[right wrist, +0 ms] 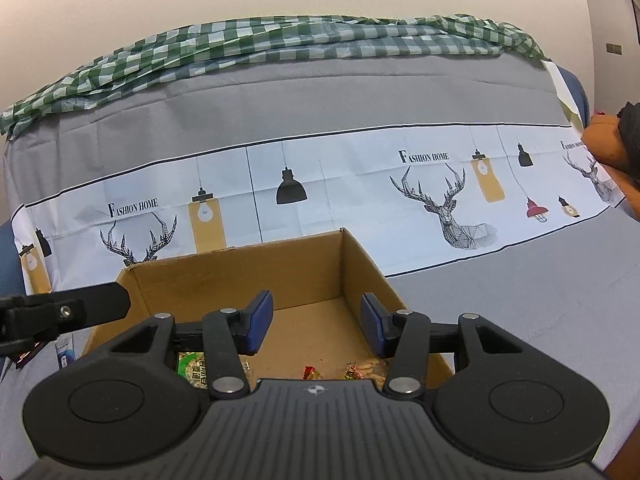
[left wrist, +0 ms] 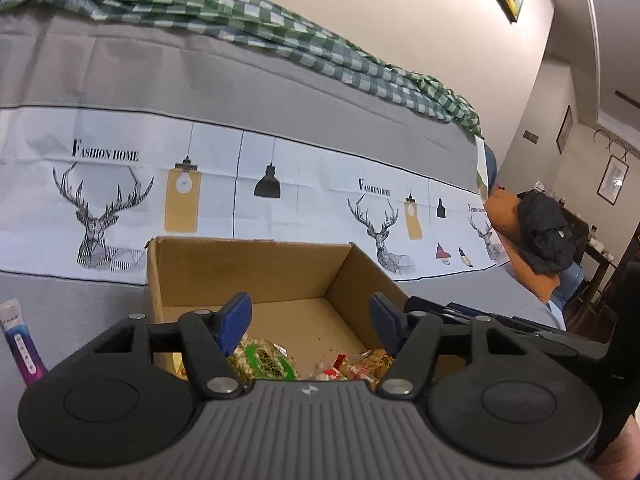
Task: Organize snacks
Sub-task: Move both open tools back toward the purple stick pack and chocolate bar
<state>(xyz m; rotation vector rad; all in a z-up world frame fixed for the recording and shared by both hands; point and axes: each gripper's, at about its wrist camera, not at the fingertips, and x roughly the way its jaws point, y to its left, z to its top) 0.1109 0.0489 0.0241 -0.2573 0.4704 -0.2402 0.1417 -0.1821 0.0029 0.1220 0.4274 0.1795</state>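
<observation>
1. Here, left hand-held gripper (left wrist: 310, 322) poised above an open cardboard box (left wrist: 256, 276), blue pads spread apart, nothing between them.
2. Right hand-held gripper (right wrist: 316, 326) over the same box, jaws parted and empty.
3. Below both grippers, on the box floor: a green-labelled snack packet (left wrist: 264, 362), a small red-wrapped snack (right wrist: 311, 372), an orange snack packet (right wrist: 366, 369).
4. Beyond the box, a grey cloth with a deer-print band (right wrist: 444, 208).
</observation>
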